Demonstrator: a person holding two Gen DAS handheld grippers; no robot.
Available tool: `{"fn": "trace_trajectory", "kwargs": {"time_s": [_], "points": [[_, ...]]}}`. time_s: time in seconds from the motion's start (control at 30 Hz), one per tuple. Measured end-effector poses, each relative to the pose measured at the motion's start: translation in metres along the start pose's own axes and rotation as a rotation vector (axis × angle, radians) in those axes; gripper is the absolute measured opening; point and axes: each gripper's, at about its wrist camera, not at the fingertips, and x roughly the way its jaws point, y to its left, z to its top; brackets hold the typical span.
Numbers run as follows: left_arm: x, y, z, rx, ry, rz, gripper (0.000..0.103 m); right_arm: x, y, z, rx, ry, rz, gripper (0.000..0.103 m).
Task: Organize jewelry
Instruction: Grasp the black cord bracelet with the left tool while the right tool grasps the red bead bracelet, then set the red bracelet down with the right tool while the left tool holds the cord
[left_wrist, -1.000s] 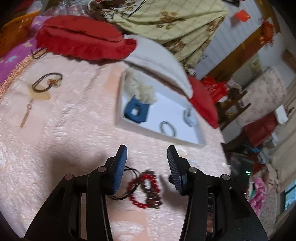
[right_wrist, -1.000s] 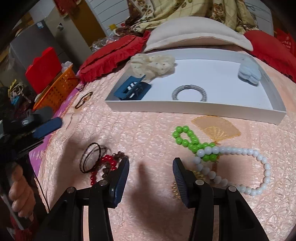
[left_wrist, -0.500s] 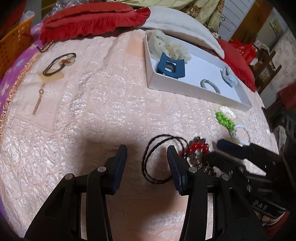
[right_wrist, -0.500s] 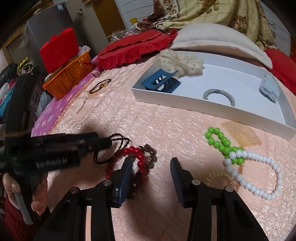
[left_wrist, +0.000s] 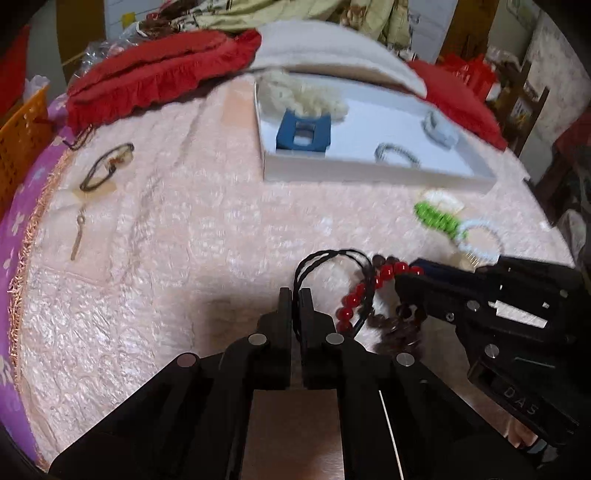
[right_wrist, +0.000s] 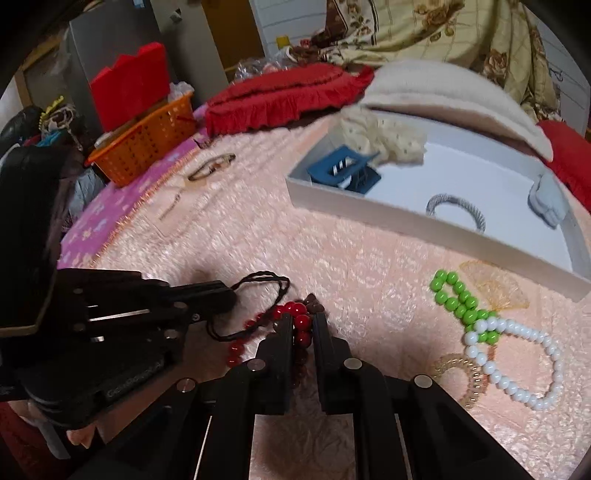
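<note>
Jewelry tangle: black cord loop (left_wrist: 332, 258), red bead bracelet (right_wrist: 295, 321) and dark brown bead bracelet (left_wrist: 402, 325) lie knotted together on the pink bedspread (left_wrist: 184, 258), near side, well short of the white tray (left_wrist: 369, 177).

Left gripper (left_wrist: 295, 299): jaws fully closed, pinching the near end of the black cord loop. Right gripper (right_wrist: 302, 325): jaws closed to a narrow gap, pads pressing on the red beads; brown beads just behind them.

Risks, judged:
- Cord threads through the red bracelet, so pulling the two grippers apart may drag the whole clump rather than free one piece.
- Thin cord in a tip pinch could slip out under tension.
- Round beads may roll out of the pads; an elastic bracelet could stretch or snap back.
- Brown bracelet is gripped by neither tool and may ride along or drop.

View differences: the right wrist shows the green bead bracelet (right_wrist: 458, 302), white bead bracelet (right_wrist: 517, 362) and a gold fan-shaped piece (right_wrist: 491, 284) sharply; the left wrist blurs them. The left wrist shows the cord's crossing over the red beads more clearly.
</note>
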Motion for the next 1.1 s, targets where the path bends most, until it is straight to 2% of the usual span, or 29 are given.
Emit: {"fn": "trace_trajectory", "kwargs": {"time_s": [0.2,0.33,0.5,0.8,0.9,0.93,1.0,1.1], "points": [[-0.027,0.008,0.01,-0.056,-0.086,-0.105,0.002,-0.03,-0.009,0.006,0.028,-0.057,0.012,0.01],[-0.033,0.011,0.016,-0.091,-0.113,-0.124,0.002,-0.048,-0.02,0.009,0.06,-0.08,0.028,0.01],[-0.039,0.014,0.017,-0.111,-0.137,-0.14,0.002,-0.067,-0.051,0.0,0.142,-0.087,-0.025,0.01],[-0.042,0.008,0.018,-0.102,-0.149,-0.15,0.002,-0.109,-0.145,-0.056,0.316,-0.036,-0.485,0.01],[-0.041,0.006,0.019,-0.1,-0.147,-0.153,0.002,-0.122,-0.179,-0.071,0.411,-0.021,-0.567,0.01],[-0.04,0.006,0.019,-0.1,-0.146,-0.156,0.002,-0.127,-0.187,-0.075,0.446,-0.025,-0.56,0.01],[-0.04,0.006,0.019,-0.103,-0.144,-0.161,0.002,-0.142,-0.203,-0.083,0.528,-0.069,-0.472,0.01],[-0.037,0.004,0.019,-0.105,-0.137,-0.167,0.002,-0.15,-0.204,-0.085,0.54,-0.103,-0.37,0.01]]}}
